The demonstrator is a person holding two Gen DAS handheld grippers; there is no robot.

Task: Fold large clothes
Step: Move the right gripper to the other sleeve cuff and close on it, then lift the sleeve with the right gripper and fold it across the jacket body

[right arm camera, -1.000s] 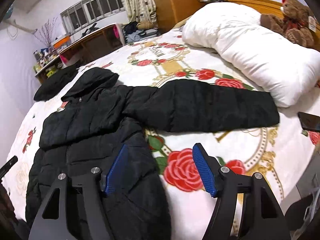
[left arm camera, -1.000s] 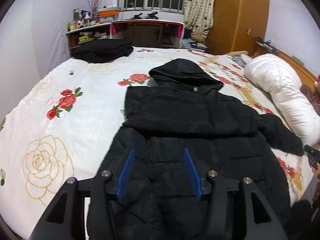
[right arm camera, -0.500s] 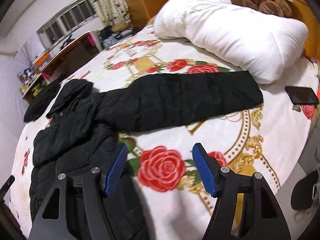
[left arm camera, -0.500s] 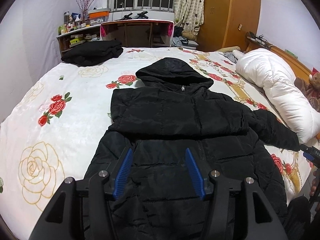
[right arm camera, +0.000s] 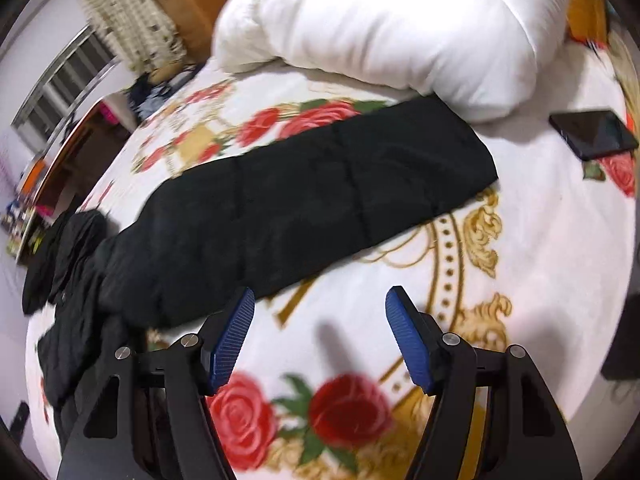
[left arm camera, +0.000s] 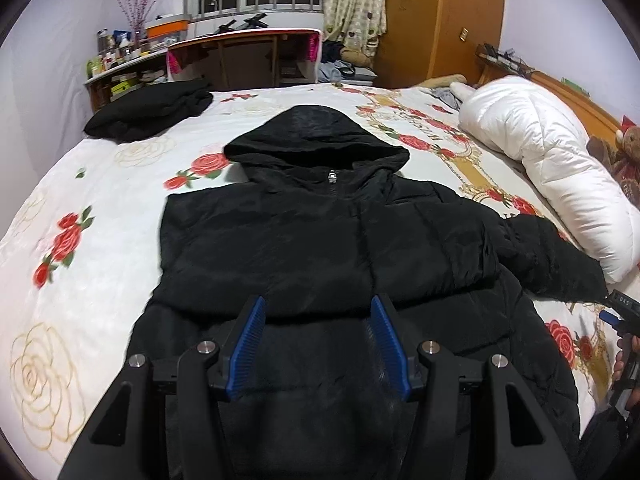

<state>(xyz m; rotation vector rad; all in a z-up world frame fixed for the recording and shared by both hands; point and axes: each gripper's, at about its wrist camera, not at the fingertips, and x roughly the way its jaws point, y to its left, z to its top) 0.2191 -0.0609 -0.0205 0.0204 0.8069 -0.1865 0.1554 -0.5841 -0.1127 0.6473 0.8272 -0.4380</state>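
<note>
A black hooded puffer jacket (left arm camera: 320,248) lies face up on the floral bed cover, hood at the far end. Its left sleeve is folded across the chest. Its right sleeve (right arm camera: 320,188) stretches out flat toward the white duvet. My left gripper (left arm camera: 318,320) is open and empty above the jacket's lower front. My right gripper (right arm camera: 320,312) is open and empty above the bed cover, just in front of the outstretched sleeve. The right gripper also shows at the edge of the left wrist view (left arm camera: 622,312).
A rolled white duvet (right arm camera: 392,28) lies just beyond the sleeve's cuff. A black phone (right arm camera: 592,134) lies on the bed to the right. A folded black garment (left arm camera: 148,110) sits at the far left corner. A teddy bear (left arm camera: 620,156) and a desk (left arm camera: 240,52) lie beyond.
My right gripper has swung right and forward, from over the jacket's hem to the outstretched sleeve. My left gripper has shifted right, centring over the jacket. Both stay open.
</note>
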